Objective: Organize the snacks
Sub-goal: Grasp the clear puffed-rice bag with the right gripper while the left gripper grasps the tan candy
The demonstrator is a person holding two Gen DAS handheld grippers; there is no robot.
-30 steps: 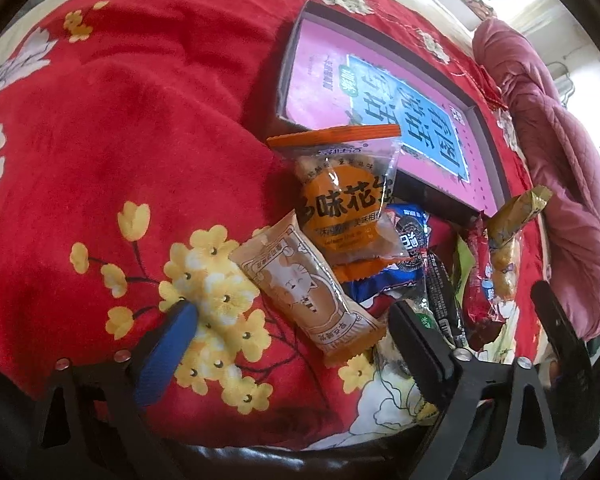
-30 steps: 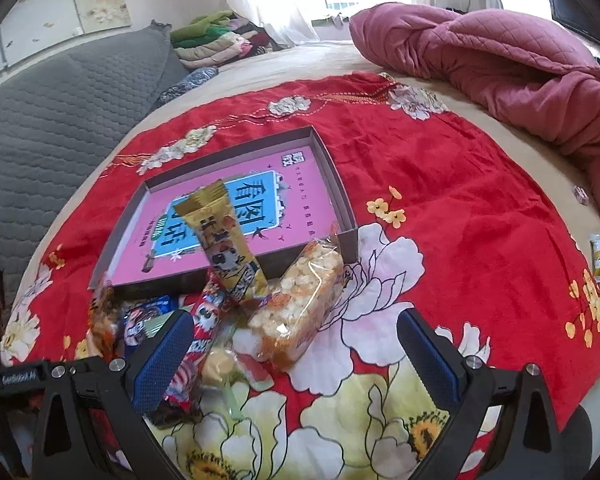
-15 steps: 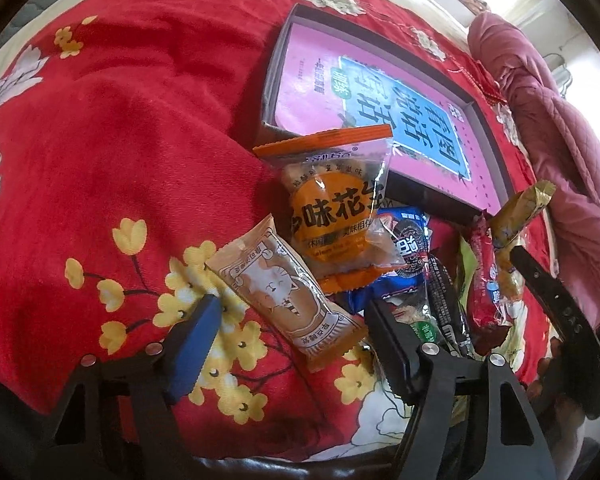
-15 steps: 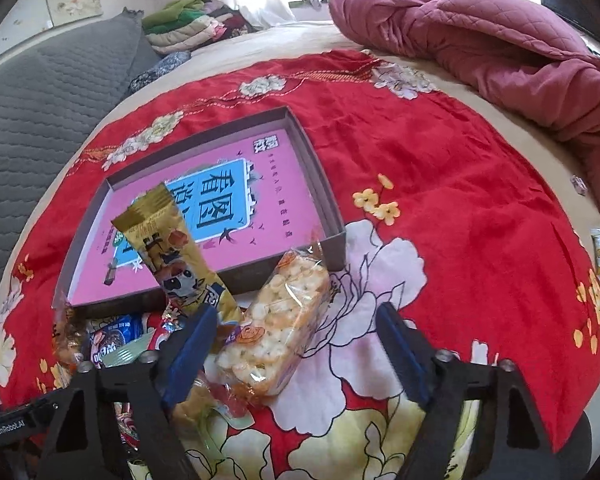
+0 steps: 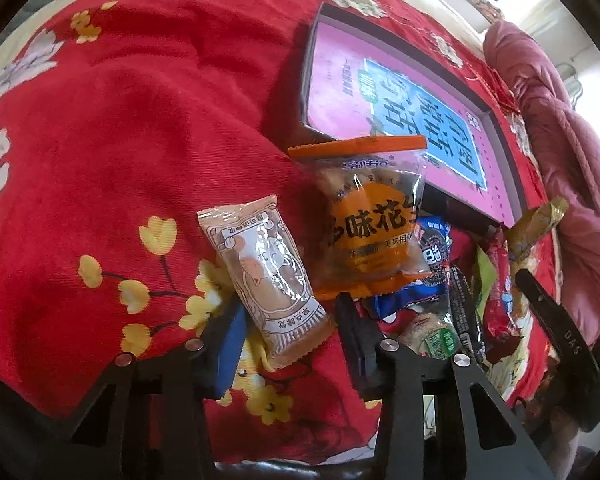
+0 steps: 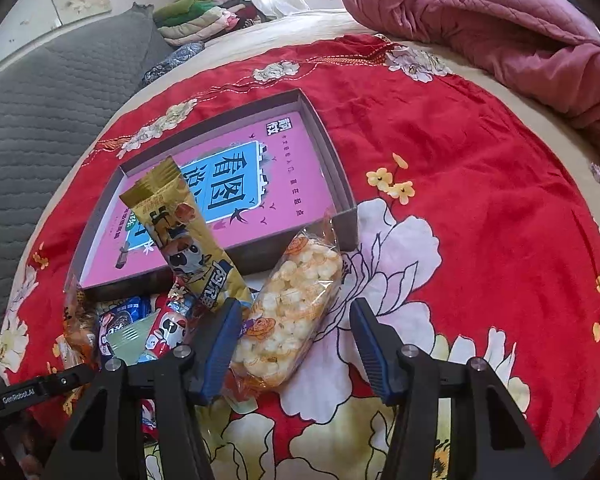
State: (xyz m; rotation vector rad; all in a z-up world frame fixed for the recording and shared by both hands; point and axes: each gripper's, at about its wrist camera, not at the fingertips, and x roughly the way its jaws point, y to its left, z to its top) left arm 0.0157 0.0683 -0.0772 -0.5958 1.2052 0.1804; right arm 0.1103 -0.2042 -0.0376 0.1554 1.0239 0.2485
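A pile of snack packets lies on a red floral cloth in front of a shallow box with a pink bottom (image 5: 342, 80). In the left wrist view my left gripper (image 5: 290, 330) is open with its jaws either side of a tan cat-print packet (image 5: 262, 276); an orange peanut bag (image 5: 374, 216) lies just beyond. In the right wrist view my right gripper (image 6: 294, 340) is open around a clear bag of puffed rice snack (image 6: 288, 312). A gold snack bar (image 6: 188, 240) leans over the box (image 6: 340, 184) front wall.
More packets, blue, red and green (image 6: 136, 328), are heaped left of the puffed rice bag. A pink quilt (image 6: 500, 28) lies at the far right, a grey padded cushion (image 6: 40, 120) at the left. The cloth (image 6: 480, 200) right of the box is bare.
Both grippers have moved forward and down onto the pile and narrowed. The left now straddles the cat-print packet, the right straddles the puffed rice bag.
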